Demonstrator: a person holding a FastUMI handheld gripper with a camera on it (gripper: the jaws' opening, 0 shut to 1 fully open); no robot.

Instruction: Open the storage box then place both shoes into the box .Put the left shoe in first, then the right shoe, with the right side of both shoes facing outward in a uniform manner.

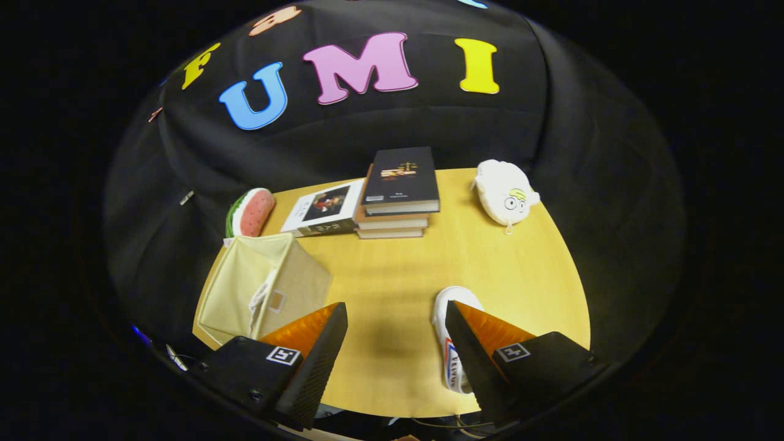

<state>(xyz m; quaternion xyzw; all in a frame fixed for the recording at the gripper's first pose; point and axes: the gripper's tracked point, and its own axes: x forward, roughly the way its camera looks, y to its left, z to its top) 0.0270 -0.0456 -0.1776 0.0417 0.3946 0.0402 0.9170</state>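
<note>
A pale yellow fabric storage box (263,288) with a white rope handle stands on the wooden table (392,269), just ahead of my left finger. Its lid looks shut. A white shoe (450,334) with red and blue side stripes lies on the table, partly hidden behind my right finger (474,343). My gripper (395,315) hovers above the table with its fingers wide apart and nothing between them. The box sits to the left of the fingers, the shoe under the right one.
A stack of books (398,196) stands at the far side of the table, with one more book (324,208) lying beside it. A watermelon-slice plush (251,211) rests behind the box. A white round plush (505,193) lies at the far right.
</note>
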